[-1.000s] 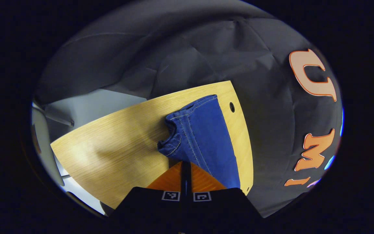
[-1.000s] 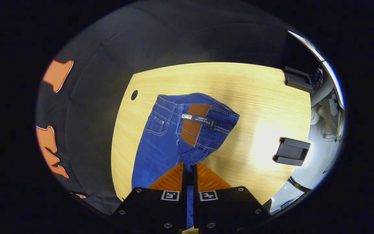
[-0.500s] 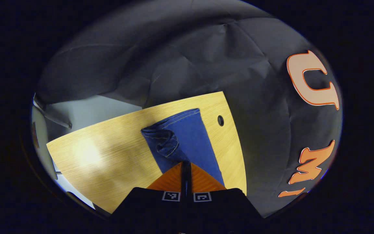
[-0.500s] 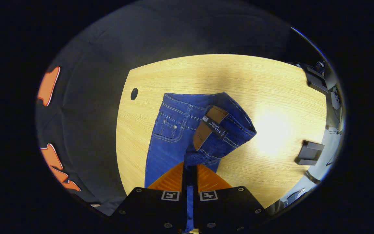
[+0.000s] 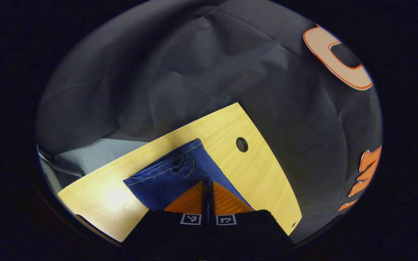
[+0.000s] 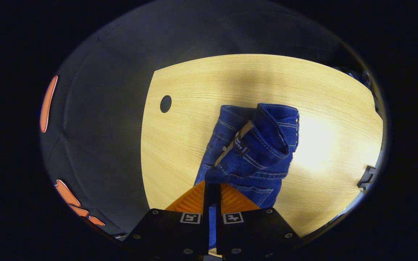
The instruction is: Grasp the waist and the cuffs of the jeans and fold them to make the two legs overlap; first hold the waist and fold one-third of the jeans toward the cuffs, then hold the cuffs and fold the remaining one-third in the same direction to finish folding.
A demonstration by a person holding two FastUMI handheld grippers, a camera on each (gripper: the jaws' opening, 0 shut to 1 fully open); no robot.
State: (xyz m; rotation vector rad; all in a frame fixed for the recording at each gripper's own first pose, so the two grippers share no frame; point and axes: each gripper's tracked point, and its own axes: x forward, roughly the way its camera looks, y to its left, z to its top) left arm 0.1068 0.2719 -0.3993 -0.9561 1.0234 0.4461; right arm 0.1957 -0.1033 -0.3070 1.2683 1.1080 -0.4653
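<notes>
Blue jeans lie on a light wooden table. In the right gripper view the waist end of the jeans (image 6: pixel 256 152) is lifted and curled over, its leather patch seen edge-on, and my right gripper (image 6: pixel 212 188) is shut on a fold of denim that runs down between its fingers. In the left gripper view a cuff end of the jeans (image 5: pixel 169 177) is raised and turned over the other leg, and my left gripper (image 5: pixel 207 186) is shut on the denim right at its fingertips.
The wooden table (image 6: pixel 194 83) has a round cable hole (image 6: pixel 165 103) near its edge, also visible as the hole (image 5: pixel 242 144) in the left gripper view. A dark bracket (image 6: pixel 367 175) sits at the table's far right edge. Black cloth wall surrounds the table.
Both grippers have carried their held edges across the jeans: the waist has rolled over so its patch turned edge-on, and the cuff end has swung over toward the left.
</notes>
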